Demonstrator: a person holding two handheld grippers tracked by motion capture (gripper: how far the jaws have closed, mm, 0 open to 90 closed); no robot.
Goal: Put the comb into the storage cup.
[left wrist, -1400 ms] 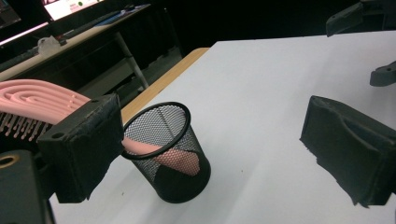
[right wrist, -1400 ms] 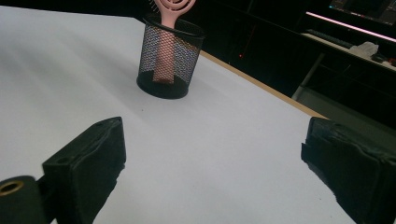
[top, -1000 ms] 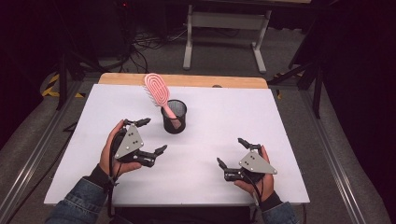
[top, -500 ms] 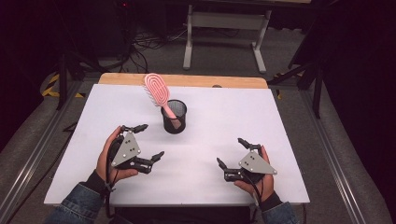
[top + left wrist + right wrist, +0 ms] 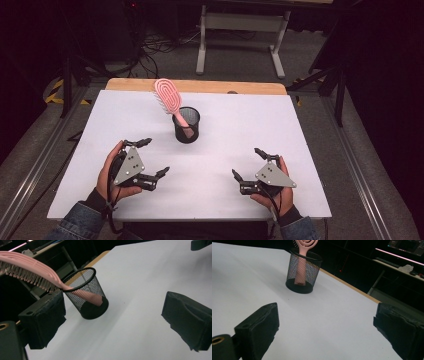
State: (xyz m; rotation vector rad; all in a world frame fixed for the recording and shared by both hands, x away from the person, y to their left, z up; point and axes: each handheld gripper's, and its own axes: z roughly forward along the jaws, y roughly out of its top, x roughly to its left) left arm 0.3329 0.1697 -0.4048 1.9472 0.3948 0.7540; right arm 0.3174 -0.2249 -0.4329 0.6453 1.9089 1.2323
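Pink plastic hairbrush (image 5: 170, 101) stands handle-down in the black mesh cup (image 5: 186, 125), head leaning out over the rim toward the far left edge of the white table (image 5: 300, 150). The cup sits ahead of both grippers, nearer the left one.

Left gripper (image 5: 150, 159): jaws spread wide, holding nothing. In the left gripper view the cup (image 5: 86, 296) lies ahead, just inside the left finger (image 5: 43, 317), and the brush head (image 5: 27, 270) overhangs that finger. Right gripper (image 5: 248, 163): jaws likewise wide apart and empty, resting low near the table's near edge; in the right gripper view the cup (image 5: 304, 271) stands well ahead, above the left finger (image 5: 259, 326).

Judged step: reach for the brush with the left gripper.

Recommended procedure:
1. Raise the left gripper until its fingers straddle the neck of the brush just above the cup rim.
2. Close across the narrow neck, not the bristles, which would likely flex and slip.
3. Steady the cup with the right gripper if it tends to lift.
4. Draw the brush out along the handle's lean to avoid tipping the light mesh cup.
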